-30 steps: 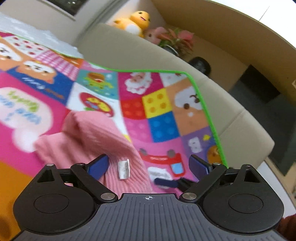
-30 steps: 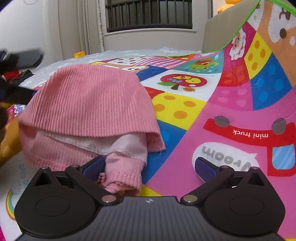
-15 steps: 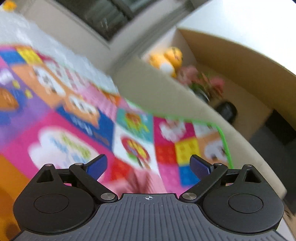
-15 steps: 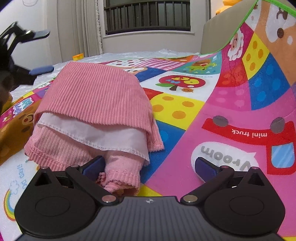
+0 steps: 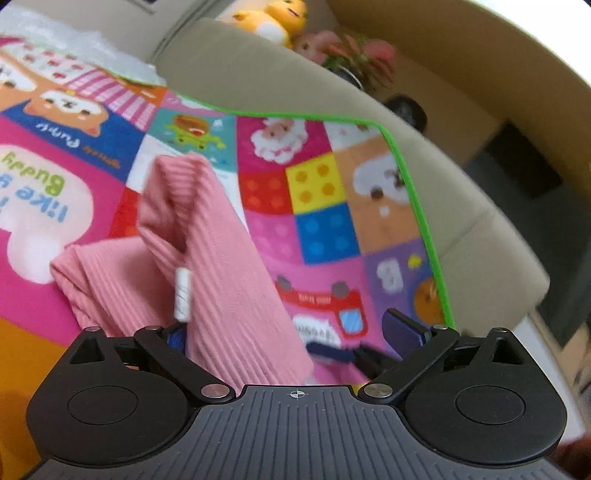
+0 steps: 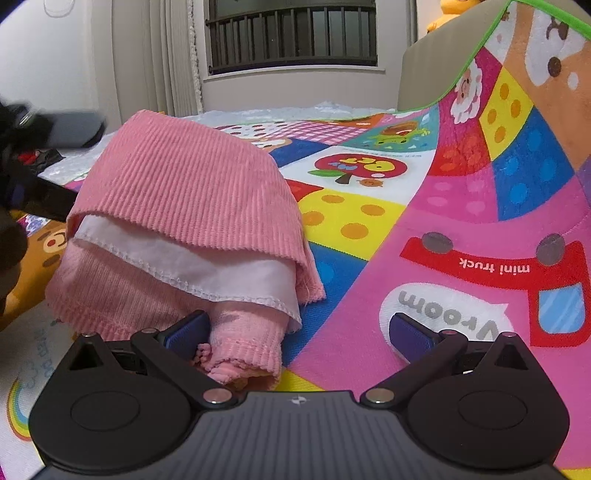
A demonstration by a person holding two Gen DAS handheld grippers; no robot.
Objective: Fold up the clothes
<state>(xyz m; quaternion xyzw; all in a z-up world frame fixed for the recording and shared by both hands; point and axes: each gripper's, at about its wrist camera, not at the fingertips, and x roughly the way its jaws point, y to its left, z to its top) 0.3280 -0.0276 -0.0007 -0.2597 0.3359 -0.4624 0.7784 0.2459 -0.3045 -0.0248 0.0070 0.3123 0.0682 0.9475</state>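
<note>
A pink corduroy garment [image 5: 221, 258] lies in a loose fold on the colourful play mat [image 5: 321, 229]. A small white label [image 5: 183, 293] shows on it. My left gripper [image 5: 290, 332] is open just above it, and the cloth runs over the left finger. In the right wrist view the garment [image 6: 184, 192] is a heap with its white lining [image 6: 207, 269] showing under the top flap. My right gripper [image 6: 299, 332] is open low on the mat [image 6: 480, 206], its left finger against the garment's near hem. The left gripper [image 6: 55, 129] is a blur at the far left.
A beige padded edge [image 5: 277, 81] borders the mat on the far side, with plush toys [image 5: 273, 18] and a potted plant [image 5: 354, 59] behind it. A barred window [image 6: 291, 33] and a curtain [image 6: 166, 55] stand beyond the mat.
My left gripper swung up away from the garment and has come back down over it. The top flap has shifted and shows more white lining. The right gripper has stayed put.
</note>
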